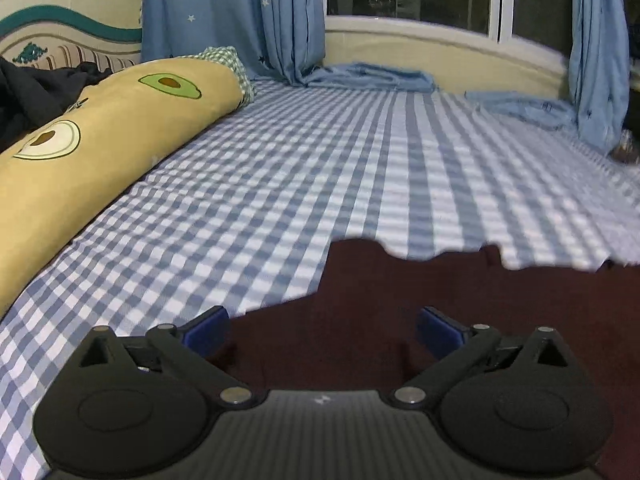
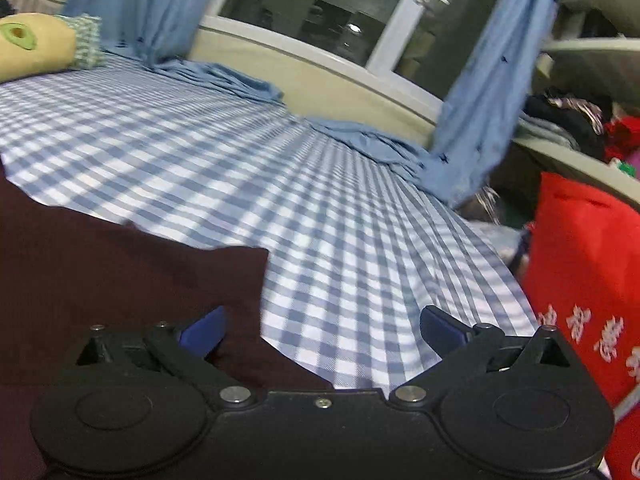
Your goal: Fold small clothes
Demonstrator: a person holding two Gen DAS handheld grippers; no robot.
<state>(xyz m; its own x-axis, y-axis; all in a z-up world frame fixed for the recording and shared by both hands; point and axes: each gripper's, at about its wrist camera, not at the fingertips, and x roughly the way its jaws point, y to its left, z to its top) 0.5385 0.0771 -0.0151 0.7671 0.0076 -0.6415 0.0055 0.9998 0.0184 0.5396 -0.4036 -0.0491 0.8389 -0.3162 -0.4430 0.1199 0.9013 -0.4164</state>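
A dark maroon garment point(image 1: 460, 300) lies flat on the blue-and-white checked bed sheet point(image 1: 300, 168). In the left wrist view my left gripper point(image 1: 322, 330) hovers over its left part, open wide, blue pads apart with nothing pinched. In the right wrist view the same maroon garment point(image 2: 120, 280) fills the lower left, its right edge running beneath my right gripper point(image 2: 322, 330). That gripper is open wide too; its left fingertip point(image 2: 206, 332) is over the cloth and its right one over bare sheet point(image 2: 360, 240).
A long yellow avocado-print pillow point(image 1: 100, 152) lies along the bed's left side, with dark clothes behind it. Blue star curtains point(image 1: 240, 20) hang at the window and pool on the sheet. A red bag point(image 2: 584, 280) stands off the bed's right edge.
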